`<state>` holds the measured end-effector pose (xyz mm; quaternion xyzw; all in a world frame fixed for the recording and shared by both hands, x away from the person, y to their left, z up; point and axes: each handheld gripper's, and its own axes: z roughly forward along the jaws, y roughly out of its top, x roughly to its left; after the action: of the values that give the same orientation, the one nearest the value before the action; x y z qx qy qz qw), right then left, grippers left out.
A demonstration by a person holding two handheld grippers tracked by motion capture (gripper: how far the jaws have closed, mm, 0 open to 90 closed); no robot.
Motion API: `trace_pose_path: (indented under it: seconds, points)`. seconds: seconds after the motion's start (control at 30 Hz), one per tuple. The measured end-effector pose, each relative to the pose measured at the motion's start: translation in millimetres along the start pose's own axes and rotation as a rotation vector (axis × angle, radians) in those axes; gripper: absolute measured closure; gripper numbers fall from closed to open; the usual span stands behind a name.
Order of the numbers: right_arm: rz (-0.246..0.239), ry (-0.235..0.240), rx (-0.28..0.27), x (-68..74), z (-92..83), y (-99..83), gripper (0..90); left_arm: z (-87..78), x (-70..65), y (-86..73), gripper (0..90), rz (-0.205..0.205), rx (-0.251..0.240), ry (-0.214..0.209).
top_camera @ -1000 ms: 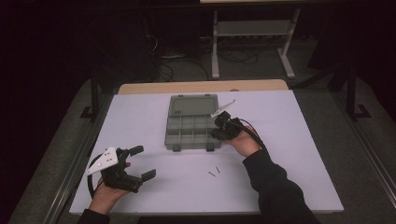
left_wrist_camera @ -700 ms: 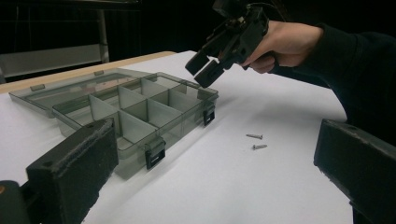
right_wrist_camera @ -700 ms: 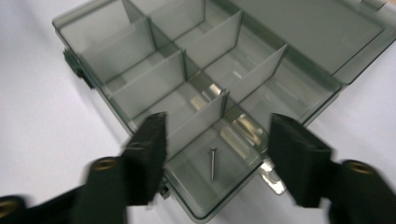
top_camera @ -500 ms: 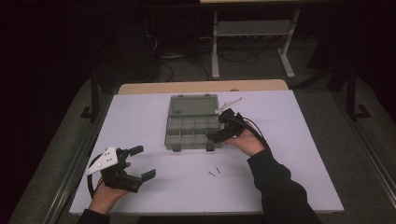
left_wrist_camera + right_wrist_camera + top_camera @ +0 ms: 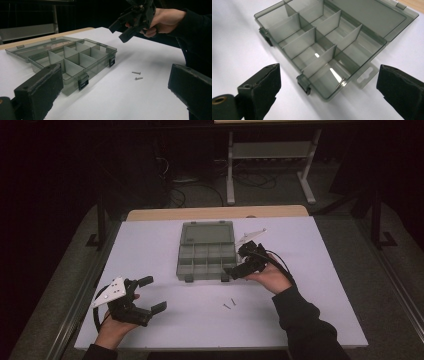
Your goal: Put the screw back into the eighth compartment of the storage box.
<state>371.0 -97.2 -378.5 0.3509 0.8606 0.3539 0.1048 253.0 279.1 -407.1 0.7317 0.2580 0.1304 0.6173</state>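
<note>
Screws (image 5: pixel 229 304), two of them, lay loose on the white table (image 5: pixel 150 245) just in front of the open compartment organizer box (image 5: pixel 206 256). Right gripper (image 5: pixel 235 271) hung over the box's near right corner, jaws just spread wide and empty, likely after a drop. Left gripper (image 5: pixel 152 294) waited wide open near the table's front edge
</note>
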Motion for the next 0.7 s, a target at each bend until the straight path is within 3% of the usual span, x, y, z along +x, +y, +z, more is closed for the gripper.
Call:
trace_pose_path:
  seconds: [0.43, 0.7]
  points:
    - [-0.032, 0.023, -0.031, 13.9, -17.6, -17.3, 6.9, 0.2, -0.2, 0.4, 0.0, 0.003, -0.005, 0.002]
    - [-0.03, 0.04, -0.019, 21.6, -20.9, -30.3, 7.0, 0.6, -0.6, 0.3, 0.0, 0.002, -0.009, 0.001]
